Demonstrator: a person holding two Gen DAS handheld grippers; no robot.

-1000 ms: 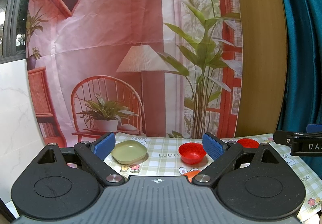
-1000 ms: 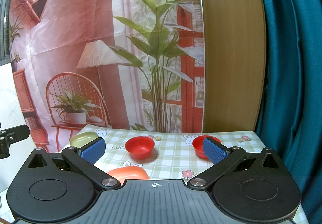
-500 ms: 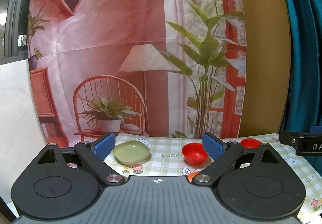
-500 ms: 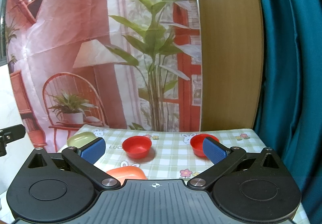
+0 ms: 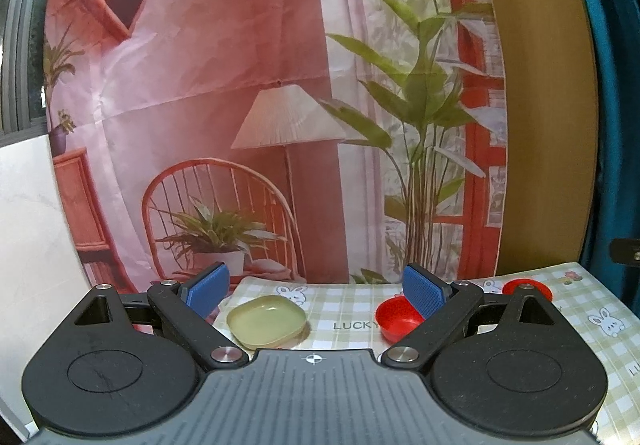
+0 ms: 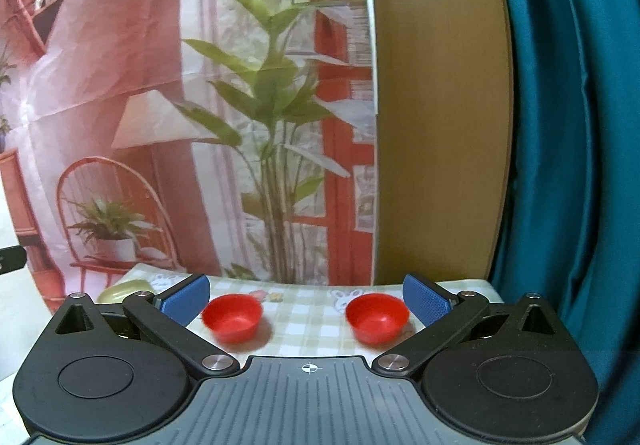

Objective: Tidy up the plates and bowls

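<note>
A pale green square plate (image 5: 267,320) lies on the checked tablecloth (image 5: 340,301), just right of my left gripper's left finger. A red bowl (image 5: 398,320) sits partly behind its right finger, and a second red bowl (image 5: 527,289) peeks out farther right. My left gripper (image 5: 316,287) is open and holds nothing. In the right wrist view both red bowls (image 6: 233,317) (image 6: 377,317) sit between the fingers, with the green plate (image 6: 126,291) at the far left. My right gripper (image 6: 306,295) is open and holds nothing.
A printed backdrop (image 5: 280,105) of a chair, lamp and plant hangs behind the table. A wooden panel (image 6: 436,105) and a teal curtain (image 6: 568,125) stand at the right. The table's right edge runs close to the curtain. A white wall (image 5: 32,225) lies left.
Both grippers have moved forward over the table. The orange plate seen low in the earlier frames is now hidden under the gripper bodies. The right gripper has slid out of the left wrist view.
</note>
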